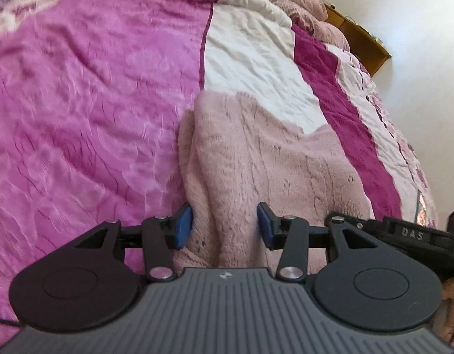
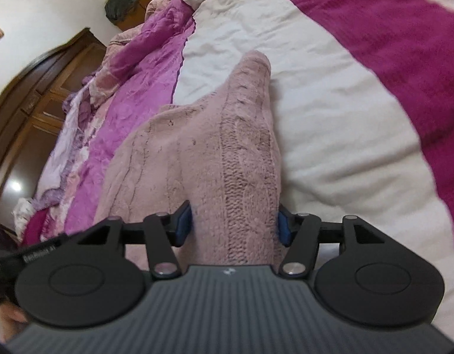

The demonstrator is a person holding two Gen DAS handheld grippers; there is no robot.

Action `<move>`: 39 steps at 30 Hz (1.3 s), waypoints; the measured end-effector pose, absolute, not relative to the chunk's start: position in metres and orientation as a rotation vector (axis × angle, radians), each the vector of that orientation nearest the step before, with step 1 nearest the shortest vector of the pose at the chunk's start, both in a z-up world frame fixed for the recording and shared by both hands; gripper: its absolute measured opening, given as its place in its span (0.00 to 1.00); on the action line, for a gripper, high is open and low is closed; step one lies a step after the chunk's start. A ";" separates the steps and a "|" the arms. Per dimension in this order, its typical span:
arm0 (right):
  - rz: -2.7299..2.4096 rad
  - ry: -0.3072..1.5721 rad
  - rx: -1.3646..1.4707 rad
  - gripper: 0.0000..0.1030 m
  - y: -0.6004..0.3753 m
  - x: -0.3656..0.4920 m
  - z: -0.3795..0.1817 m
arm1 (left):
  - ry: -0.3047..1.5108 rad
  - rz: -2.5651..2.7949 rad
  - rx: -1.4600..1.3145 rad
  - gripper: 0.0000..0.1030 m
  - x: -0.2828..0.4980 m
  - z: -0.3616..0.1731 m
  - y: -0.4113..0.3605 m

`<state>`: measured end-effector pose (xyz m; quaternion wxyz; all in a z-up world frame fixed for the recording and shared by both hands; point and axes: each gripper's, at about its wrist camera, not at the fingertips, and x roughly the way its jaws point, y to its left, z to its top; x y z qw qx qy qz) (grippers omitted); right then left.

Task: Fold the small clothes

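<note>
A fuzzy pale pink knit garment (image 1: 256, 159) lies on the bed and reaches up between the fingers of both grippers. My left gripper (image 1: 225, 227) is open, its blue pads either side of a raised fold at the garment's near edge, with clear gaps. My right gripper (image 2: 233, 225) is open too, its pads straddling a thick cable-knit bunch of the same garment (image 2: 215, 153), which tapers to a point away from me. The right gripper also shows at the right edge of the left wrist view (image 1: 415, 236).
The bed is covered by a quilt (image 1: 79, 103) with bright pink, white (image 2: 330, 118) and magenta (image 2: 404, 44) bands. A wooden headboard (image 1: 359, 38) and a white wall stand beyond. A dark wooden wardrobe (image 2: 29, 94) is at the left in the right wrist view.
</note>
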<state>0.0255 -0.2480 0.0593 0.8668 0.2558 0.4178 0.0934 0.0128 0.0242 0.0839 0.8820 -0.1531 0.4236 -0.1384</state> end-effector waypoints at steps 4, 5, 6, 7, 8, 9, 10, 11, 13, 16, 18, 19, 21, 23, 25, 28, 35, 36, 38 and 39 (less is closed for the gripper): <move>0.184 0.866 0.524 0.61 -0.250 0.033 0.072 | 0.805 -0.291 -0.283 0.50 0.020 0.103 0.024; 0.181 0.861 0.524 0.64 -0.255 0.034 0.072 | 0.798 -0.300 -0.288 0.50 0.025 0.106 0.024; 0.174 0.856 0.520 0.64 -0.256 0.038 0.073 | 0.795 -0.310 -0.296 0.50 0.029 0.109 0.023; 0.166 0.852 0.520 0.65 -0.259 0.041 0.074 | 0.795 -0.314 -0.300 0.50 0.034 0.110 0.022; 0.162 0.849 0.526 0.65 -0.261 0.044 0.075 | 0.800 -0.309 -0.296 0.50 0.040 0.110 0.020; 0.161 0.848 0.542 0.65 -0.263 0.049 0.075 | 0.801 -0.304 -0.287 0.50 0.045 0.110 0.016; 0.162 0.848 0.557 0.66 -0.266 0.053 0.075 | 0.797 -0.302 -0.271 0.50 0.048 0.109 0.013; 0.164 0.849 0.568 0.66 -0.269 0.059 0.075 | 0.791 -0.301 -0.250 0.49 0.051 0.109 0.010; 0.167 0.857 0.596 0.67 -0.274 0.074 0.069 | 0.788 -0.298 -0.179 0.49 0.058 0.105 0.000; 0.218 0.920 0.749 0.67 -0.283 0.103 0.047 | 0.830 -0.282 -0.095 0.48 0.065 0.093 -0.011; 0.245 0.969 0.846 0.67 -0.287 0.119 0.029 | 0.837 -0.280 -0.077 0.48 0.066 0.088 -0.013; 0.262 0.962 0.869 0.67 -0.287 0.124 0.024 | 0.831 -0.279 -0.067 0.48 0.065 0.086 -0.014; 0.316 0.907 0.835 0.51 -0.283 0.129 0.025 | 0.821 -0.280 -0.069 0.48 0.064 0.084 -0.013; 0.379 0.860 0.776 0.28 -0.277 0.130 0.032 | 0.806 -0.285 -0.082 0.48 0.062 0.084 -0.010; 0.470 0.813 0.772 0.26 -0.276 0.129 0.035 | 0.795 -0.284 -0.085 0.48 0.061 0.083 -0.008; 0.475 0.788 0.736 0.25 -0.280 0.132 0.033 | 0.800 -0.264 -0.078 0.48 0.061 0.077 -0.008; 0.316 0.825 0.633 0.29 -0.275 0.140 0.028 | 0.794 -0.246 -0.029 0.49 0.064 0.071 -0.015; 0.301 0.825 0.614 0.32 -0.272 0.138 0.033 | 0.795 -0.245 -0.036 0.49 0.064 0.073 -0.014; 0.273 0.816 0.574 0.35 -0.268 0.130 0.045 | 0.793 -0.248 -0.046 0.49 0.060 0.078 -0.012; 0.266 0.806 0.552 0.36 -0.268 0.125 0.050 | 0.789 -0.251 -0.054 0.49 0.057 0.082 -0.010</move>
